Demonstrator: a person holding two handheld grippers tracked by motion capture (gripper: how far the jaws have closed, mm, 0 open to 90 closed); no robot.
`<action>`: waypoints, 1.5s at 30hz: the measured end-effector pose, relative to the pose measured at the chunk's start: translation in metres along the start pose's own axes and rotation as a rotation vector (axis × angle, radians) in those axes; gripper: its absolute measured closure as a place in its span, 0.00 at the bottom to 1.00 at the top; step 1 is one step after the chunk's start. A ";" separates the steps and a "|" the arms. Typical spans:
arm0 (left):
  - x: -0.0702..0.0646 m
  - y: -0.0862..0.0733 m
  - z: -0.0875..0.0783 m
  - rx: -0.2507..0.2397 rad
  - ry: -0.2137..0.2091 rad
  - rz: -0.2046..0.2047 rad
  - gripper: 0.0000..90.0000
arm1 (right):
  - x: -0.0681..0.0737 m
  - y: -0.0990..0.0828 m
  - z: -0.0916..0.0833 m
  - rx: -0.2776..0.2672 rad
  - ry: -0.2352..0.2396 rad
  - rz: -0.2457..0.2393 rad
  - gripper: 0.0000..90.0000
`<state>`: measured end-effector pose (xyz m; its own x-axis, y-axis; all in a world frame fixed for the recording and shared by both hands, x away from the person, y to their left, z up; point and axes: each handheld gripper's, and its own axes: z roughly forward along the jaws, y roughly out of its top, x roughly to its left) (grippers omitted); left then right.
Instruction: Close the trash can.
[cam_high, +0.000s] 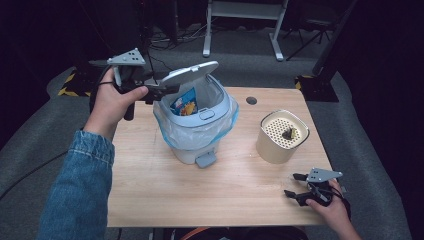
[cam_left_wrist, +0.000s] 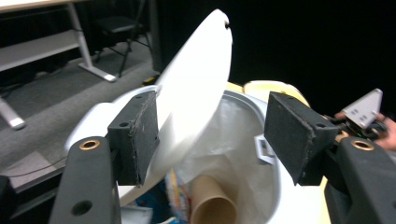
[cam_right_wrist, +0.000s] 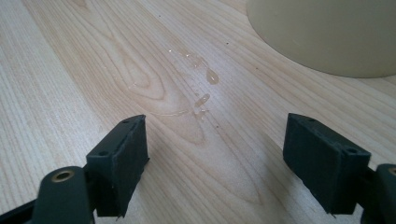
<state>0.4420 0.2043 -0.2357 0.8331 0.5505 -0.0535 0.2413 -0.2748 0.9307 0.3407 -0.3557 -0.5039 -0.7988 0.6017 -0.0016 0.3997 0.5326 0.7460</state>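
Above: small white bin (cam_high: 197, 127) w/ plastic liner, mid-counter (cam_high: 165, 195); lid (cam_high: 192, 72) tipped up. Left hand-held gripper (cam_left_wrist: 210, 135) at lid edge, jaws spread, one pad against the lid, not clamped. Inside the bin: snack packet (cam_high: 185, 103) and cardboard tube (cam_left_wrist: 210, 203), so some rubbish seems already binned. Right hand-held gripper (cam_high: 298, 187) released, empty, low over the counter nr beige canister (cam_high: 281, 136) w/ perforated top. Drops of liquid (cam_right_wrist: 203, 88) on the wood, not wiped. Likely left: closing lid.

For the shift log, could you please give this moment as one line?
left gripper: open, at raised bin lid | right gripper: open, empty, over table | bin: open, lined
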 end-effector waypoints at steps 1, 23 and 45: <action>-0.002 0.000 0.002 0.003 -0.013 0.001 0.40 | 0.000 0.000 0.000 0.000 0.000 0.000 0.25; -0.010 -0.022 0.051 0.104 -0.100 -0.073 0.53 | 0.000 0.000 0.000 0.002 0.003 -0.005 0.23; -0.016 -0.018 0.063 0.121 0.010 -0.050 0.83 | 0.000 0.000 0.000 0.003 0.003 -0.004 0.23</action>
<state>0.4556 0.1512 -0.2748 0.8136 0.5738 -0.0944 0.3413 -0.3397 0.8764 0.3406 -0.3555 -0.5040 -0.8015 0.5980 -0.0027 0.3978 0.5365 0.7442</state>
